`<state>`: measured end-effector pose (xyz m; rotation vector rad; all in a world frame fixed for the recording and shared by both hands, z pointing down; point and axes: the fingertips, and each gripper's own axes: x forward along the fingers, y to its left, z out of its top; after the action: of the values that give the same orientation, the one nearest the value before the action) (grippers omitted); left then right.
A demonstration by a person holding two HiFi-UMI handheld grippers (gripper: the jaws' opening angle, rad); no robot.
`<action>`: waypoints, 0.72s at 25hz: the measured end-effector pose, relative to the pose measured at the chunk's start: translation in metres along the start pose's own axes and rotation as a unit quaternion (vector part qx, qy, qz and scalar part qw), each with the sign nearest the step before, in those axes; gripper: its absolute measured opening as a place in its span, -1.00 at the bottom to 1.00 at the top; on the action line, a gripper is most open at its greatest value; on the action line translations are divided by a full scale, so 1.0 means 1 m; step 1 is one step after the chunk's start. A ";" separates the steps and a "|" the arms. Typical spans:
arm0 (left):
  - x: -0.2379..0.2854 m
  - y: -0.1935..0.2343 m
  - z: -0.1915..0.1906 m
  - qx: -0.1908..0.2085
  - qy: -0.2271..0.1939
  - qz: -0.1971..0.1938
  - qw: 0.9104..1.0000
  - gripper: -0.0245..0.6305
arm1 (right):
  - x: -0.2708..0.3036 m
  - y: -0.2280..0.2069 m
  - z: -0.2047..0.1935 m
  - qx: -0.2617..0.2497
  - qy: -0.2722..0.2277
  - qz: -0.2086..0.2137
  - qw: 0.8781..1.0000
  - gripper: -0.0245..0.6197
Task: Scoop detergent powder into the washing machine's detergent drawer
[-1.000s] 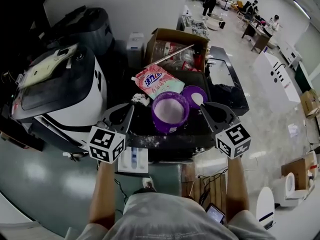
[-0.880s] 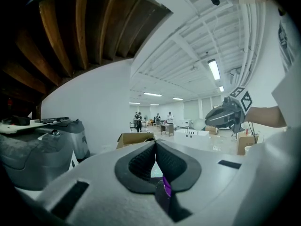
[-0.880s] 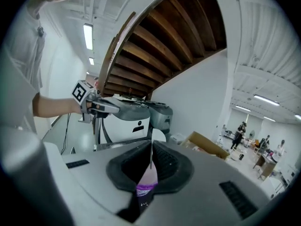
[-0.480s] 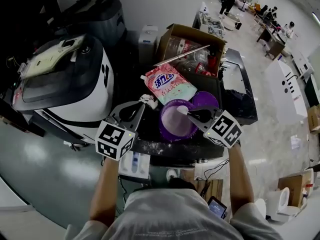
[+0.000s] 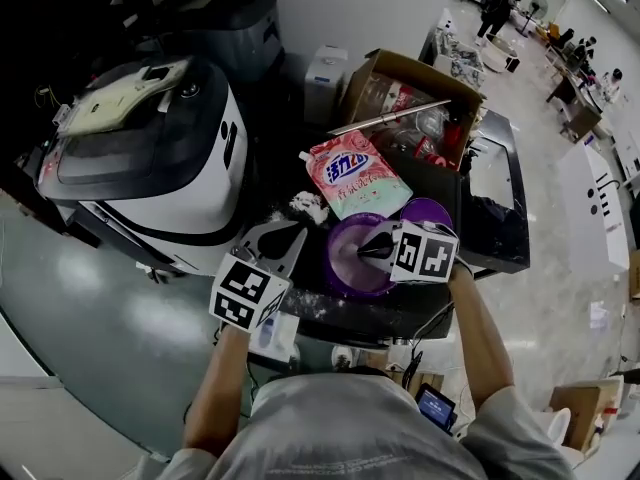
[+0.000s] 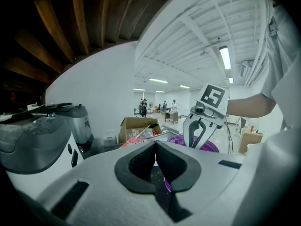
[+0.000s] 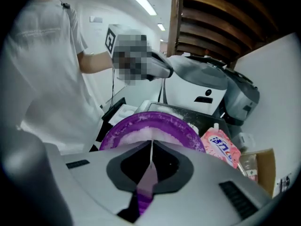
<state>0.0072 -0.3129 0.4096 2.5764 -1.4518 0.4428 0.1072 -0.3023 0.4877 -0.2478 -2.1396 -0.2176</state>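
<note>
Change is all on the right side: the right gripper (image 5: 370,248) now sits over the purple tub (image 5: 345,263) of detergent powder (image 7: 141,134), nose pointing left across its right rim. Its own view shows the jaws pinched together on a thin purple strip (image 7: 146,182). I'd guess that's the scoop's handle, though the bowl end isn't visible. So my read is we're at the dip-into-the-powder step, with nothing carried over yet.

Left gripper (image 5: 296,232) is parked just left of the tub, jaws closed tip to tip with nothing between them.

Compared with a second ago: back then both grippers flanked the tub, with the right one off to its right side by the purple lid (image 5: 432,211). Half a second ago it had already swung in over the rim, and now it's a touch further in. The left one has hardly budged relative to the tub. The whole head view has drifted too, so the washing machine (image 5: 150,158) and the pink refill pouch (image 5: 355,178) have slid a bit to the right in frame.

Drawer: there's a white tray-ish thing (image 5: 273,334) peeking out under the left gripper's marker cube, lower centre of the frame. Might be it, can't tell for sure.
</note>
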 end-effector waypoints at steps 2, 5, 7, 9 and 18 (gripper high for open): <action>0.001 0.003 -0.003 -0.003 0.003 0.009 1.000 -0.90 | 0.007 0.001 -0.005 -0.020 0.018 0.024 0.999 -0.88; -0.002 0.006 -0.007 -0.006 0.008 0.023 1.000 -0.90 | 0.013 0.003 -0.006 -0.044 0.035 0.049 0.997 -0.88; -0.004 0.009 -0.007 -0.007 0.010 0.031 0.999 -0.90 | 0.015 0.004 -0.005 -0.067 0.047 0.060 0.995 -0.88; -0.006 0.012 -0.006 -0.006 0.011 0.039 0.999 -0.90 | 0.018 0.007 -0.005 -0.089 0.064 0.072 0.991 -0.88; -0.004 0.016 -0.001 -0.002 0.009 0.056 0.998 -0.90 | 0.030 0.030 -0.021 -0.125 0.116 0.145 0.975 -0.88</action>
<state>-0.0091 -0.3177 0.4088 2.4913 -1.5951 0.4753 0.1149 -0.2759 0.5261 -0.6446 -1.8169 -0.3291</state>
